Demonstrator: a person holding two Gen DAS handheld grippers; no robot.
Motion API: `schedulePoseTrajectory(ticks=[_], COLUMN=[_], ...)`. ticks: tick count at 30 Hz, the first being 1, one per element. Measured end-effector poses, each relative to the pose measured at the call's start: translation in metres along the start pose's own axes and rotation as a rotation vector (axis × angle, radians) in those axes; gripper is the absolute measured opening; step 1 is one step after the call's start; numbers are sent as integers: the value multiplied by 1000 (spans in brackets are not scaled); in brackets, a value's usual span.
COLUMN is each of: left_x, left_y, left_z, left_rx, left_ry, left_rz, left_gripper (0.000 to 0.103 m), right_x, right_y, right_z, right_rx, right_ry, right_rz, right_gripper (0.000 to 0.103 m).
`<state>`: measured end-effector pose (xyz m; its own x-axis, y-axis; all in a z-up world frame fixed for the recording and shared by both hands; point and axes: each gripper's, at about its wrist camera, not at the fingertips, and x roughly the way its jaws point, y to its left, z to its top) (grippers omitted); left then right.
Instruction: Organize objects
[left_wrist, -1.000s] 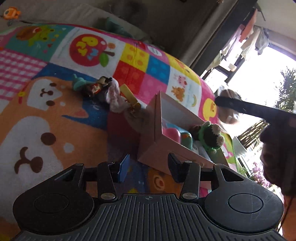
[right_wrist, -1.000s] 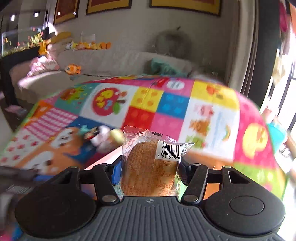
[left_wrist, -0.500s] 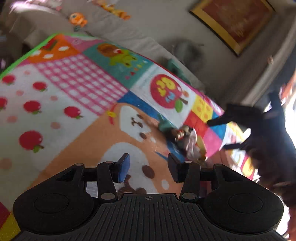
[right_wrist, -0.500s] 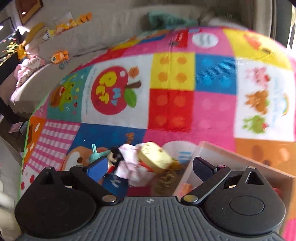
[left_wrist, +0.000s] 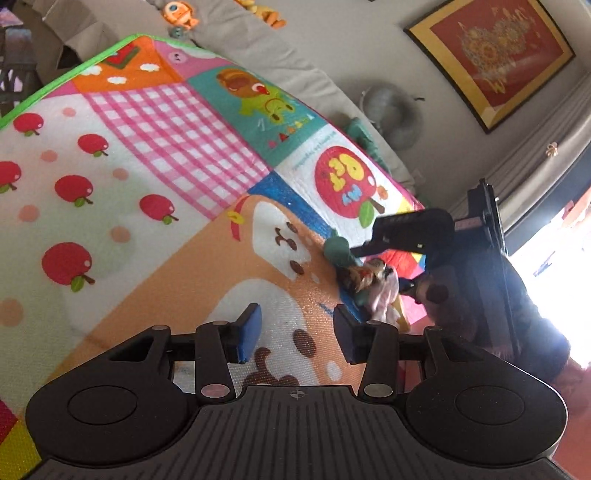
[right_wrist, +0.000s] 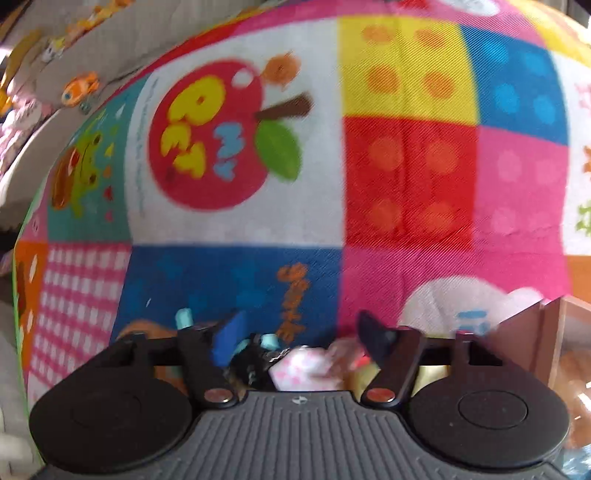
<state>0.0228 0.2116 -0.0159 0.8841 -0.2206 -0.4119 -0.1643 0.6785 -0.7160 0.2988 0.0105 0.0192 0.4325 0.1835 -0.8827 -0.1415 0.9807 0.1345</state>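
Right gripper (right_wrist: 299, 341), jaws closing around the small toy pile (right_wrist: 295, 365) at lower centre — poised for pickup; left gripper (left_wrist: 297, 332), part-open and empty, waits over the play mat (left_wrist: 147, 184).

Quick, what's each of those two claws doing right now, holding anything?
Left gripper: open, holding nothing, above the mat.
Right gripper: jaws closing, nothing gripped yet, over the small doll.

A red apple (right_wrist: 210, 136) printed on the colourful play mat (right_wrist: 406, 177) carries yellow letters "PET" and smaller blue letters "MY". Orange lettering on a blue square (right_wrist: 236, 280) is too blurred to read.
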Motion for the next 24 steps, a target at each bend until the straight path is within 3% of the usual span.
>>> schedulePoseTrajectory(ticks=[7,12,15,18,21,23,24], left_x=[-4,-11,-12,-9,-2,4,8], left_y=[3,0,-4,-15,-31,-43,-49], left_z=[3,0,-5,-13,-24,-35,-39], left_rx=[-19,9,18,61,94,123,140], left_ry=[-1,10,37,69,112,139,159], left_rz=[-2,-2,-3,-7,-43,-72,-89], left_gripper=[44,43,42,40,40,40,40], right_x=[-37,-85,-111,-134,-163,-181,-184], right_y=[23,27,19,5,-9,-16,-19], right_z=[-63,-147,-197,-227,-217,-191,-173], right_rx=[-241,-406,-485,-526,-482,-411,-372], right_ry=[76,118,88,29,-35,-97,-126], right_rz=[55,169,204,158,185,195,187], right_gripper=[33,31,31,34,38,62,67])
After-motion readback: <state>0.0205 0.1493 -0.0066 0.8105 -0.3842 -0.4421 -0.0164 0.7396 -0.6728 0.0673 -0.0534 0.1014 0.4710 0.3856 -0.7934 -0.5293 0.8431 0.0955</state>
